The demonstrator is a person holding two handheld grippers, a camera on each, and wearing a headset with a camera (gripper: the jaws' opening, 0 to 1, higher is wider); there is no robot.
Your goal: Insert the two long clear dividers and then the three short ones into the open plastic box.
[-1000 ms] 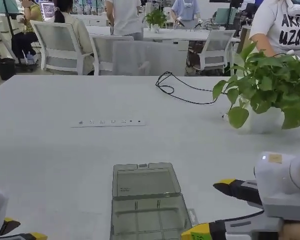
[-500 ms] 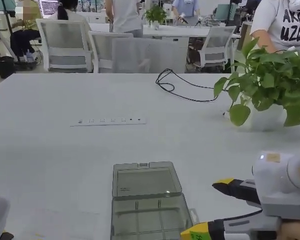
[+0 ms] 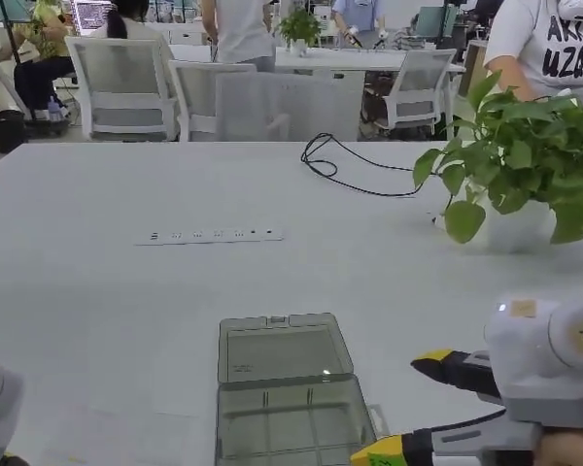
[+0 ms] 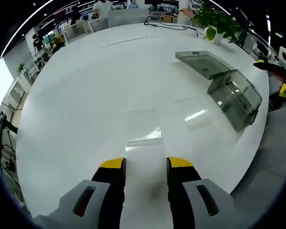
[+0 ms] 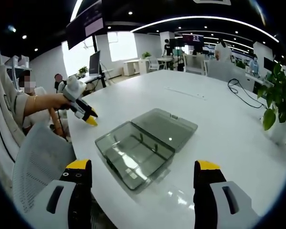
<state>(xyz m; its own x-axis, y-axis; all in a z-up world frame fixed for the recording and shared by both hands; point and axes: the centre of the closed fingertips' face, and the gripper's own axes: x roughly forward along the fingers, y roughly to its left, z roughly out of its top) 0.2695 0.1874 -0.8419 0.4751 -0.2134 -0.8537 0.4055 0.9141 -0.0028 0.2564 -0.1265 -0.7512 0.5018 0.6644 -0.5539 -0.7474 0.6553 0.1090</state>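
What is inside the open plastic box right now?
Inside the open plastic box I see small slot ribs on its walls and no divider standing that I can make out. Clear dividers lie flat on the table. The head view cuts off the box's near end.

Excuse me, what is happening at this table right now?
A person holds a gripper in each hand at a white table. The open plastic box lies there with its lid folded back. The left gripper, jaws open and holding nothing, points at clear dividers lying flat on the table. The right gripper, jaws wide open and also holding nothing, faces the box.
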